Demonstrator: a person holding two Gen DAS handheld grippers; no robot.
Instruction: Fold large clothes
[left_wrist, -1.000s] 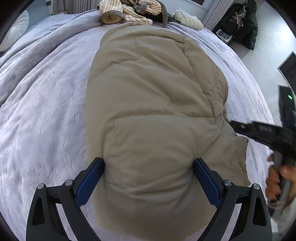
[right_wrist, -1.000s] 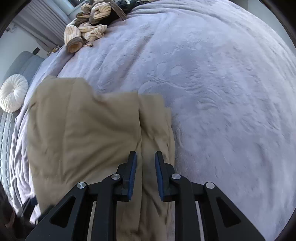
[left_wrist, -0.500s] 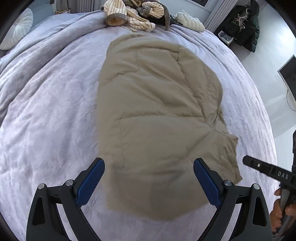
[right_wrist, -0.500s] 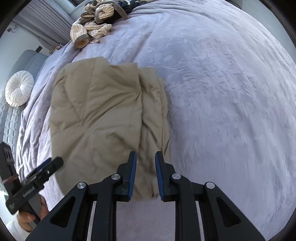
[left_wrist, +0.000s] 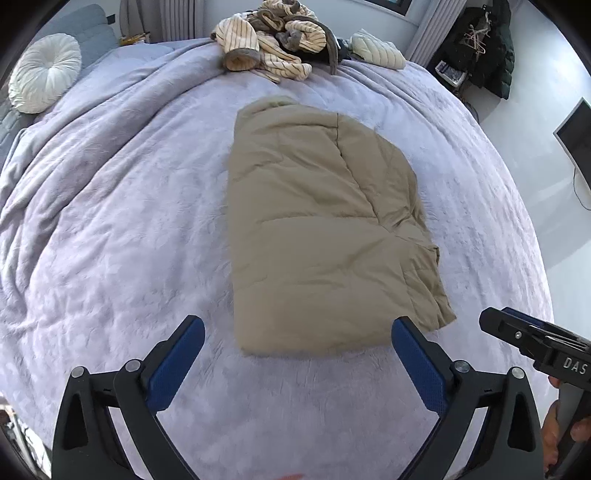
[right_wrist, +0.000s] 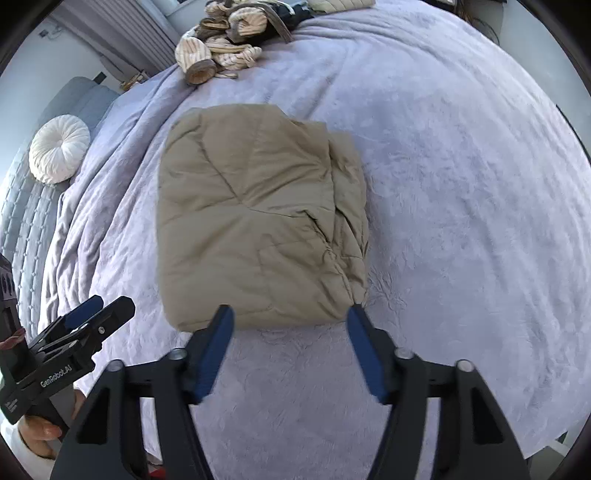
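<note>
Lying folded: the tan padded jacket (left_wrist: 325, 236) rests as a thick rectangular bundle on the lavender bedspread (left_wrist: 110, 221), near the middle of the bed.
Left gripper (left_wrist: 299, 354): its blue pads are spread wide above the bedspread, nothing between them; the jacket's near edge sits just beyond the tips.
Right gripper (right_wrist: 290, 328): its jaws have just been opening and now stand apart, empty, clear of the jacket's near edge.
Far edge of bed: a heap of striped clothes (left_wrist: 269, 48) lies well apart from the jacket.
Left side: a round white cushion (right_wrist: 59, 153).
</note>
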